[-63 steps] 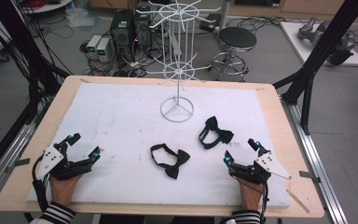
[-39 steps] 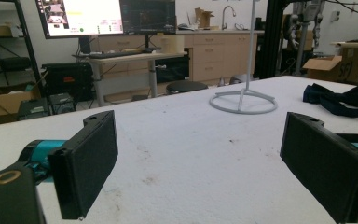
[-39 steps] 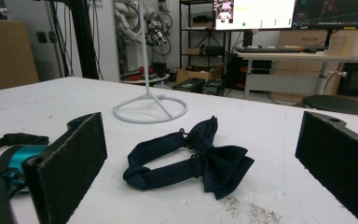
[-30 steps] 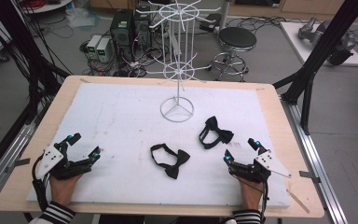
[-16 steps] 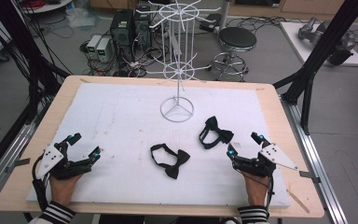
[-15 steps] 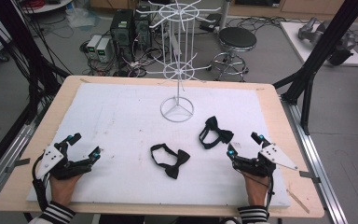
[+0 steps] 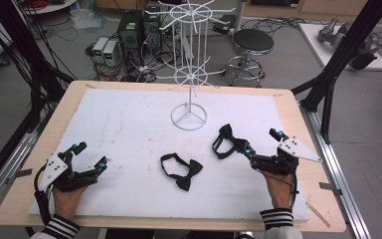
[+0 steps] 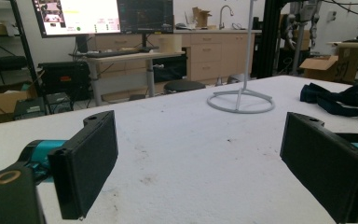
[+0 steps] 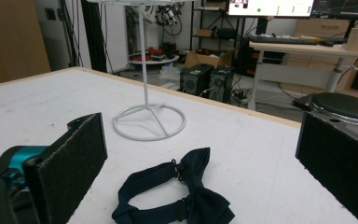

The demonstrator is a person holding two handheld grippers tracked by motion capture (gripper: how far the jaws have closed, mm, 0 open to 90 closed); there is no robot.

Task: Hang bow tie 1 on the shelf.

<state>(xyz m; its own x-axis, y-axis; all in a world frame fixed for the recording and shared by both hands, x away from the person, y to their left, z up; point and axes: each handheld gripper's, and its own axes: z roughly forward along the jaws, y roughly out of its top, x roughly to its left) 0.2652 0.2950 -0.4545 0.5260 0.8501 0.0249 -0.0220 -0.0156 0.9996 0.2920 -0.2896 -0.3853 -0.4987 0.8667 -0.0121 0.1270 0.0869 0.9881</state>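
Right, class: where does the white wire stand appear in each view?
High view: white wire stand top centre, towards the far edge.
Left gripper view: right of centre, far off.
Right gripper view: left of centre, upper half.
Shared landmark: the white table cover beneath it.

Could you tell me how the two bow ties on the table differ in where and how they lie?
The right bow tie lies just ahead of the right gripper, whose open fingers point at it; the middle bow tie lies apart from both grippers. The right one sits nearer the white wire stand, the middle one nearer the person. Both are dark, with looped straps, flat on the white table cover.
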